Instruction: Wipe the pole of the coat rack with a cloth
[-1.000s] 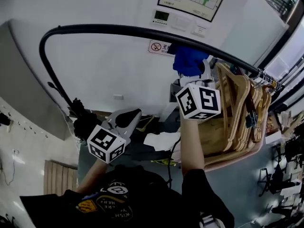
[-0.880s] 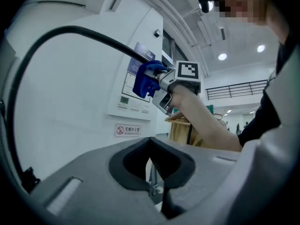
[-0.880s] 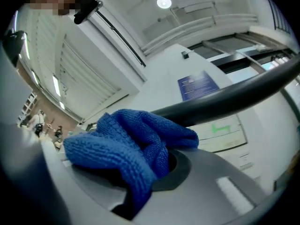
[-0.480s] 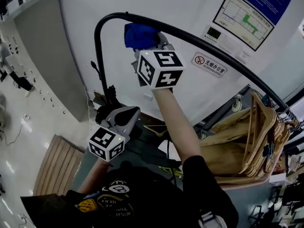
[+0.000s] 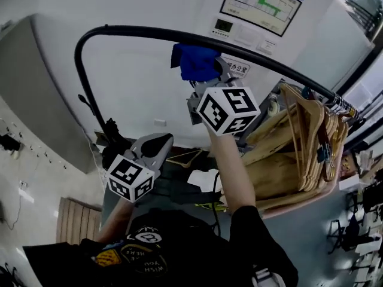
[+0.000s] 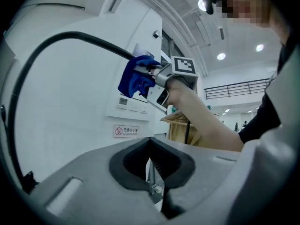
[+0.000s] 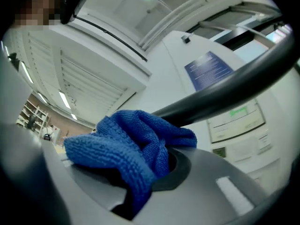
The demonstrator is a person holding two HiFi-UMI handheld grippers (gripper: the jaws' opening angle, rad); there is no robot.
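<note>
The right gripper (image 5: 210, 76) has its fingers clamped on a blue cloth (image 5: 194, 61) pressed to the black coat-rack pole (image 5: 119, 31) near 12 o'clock, the left gripper (image 5: 160, 141) has its fingers closed and empty toward 8 o'clock, and the lettering on the wall's no-smoking sign (image 6: 126, 131) is too small to read.

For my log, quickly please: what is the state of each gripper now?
Left gripper: closed, holding nothing.
Right gripper: closed on the blue cloth, which lies against the pole.

bright ceiling lights, strong fisheye bending at edges, near surfaces blurred.
</note>
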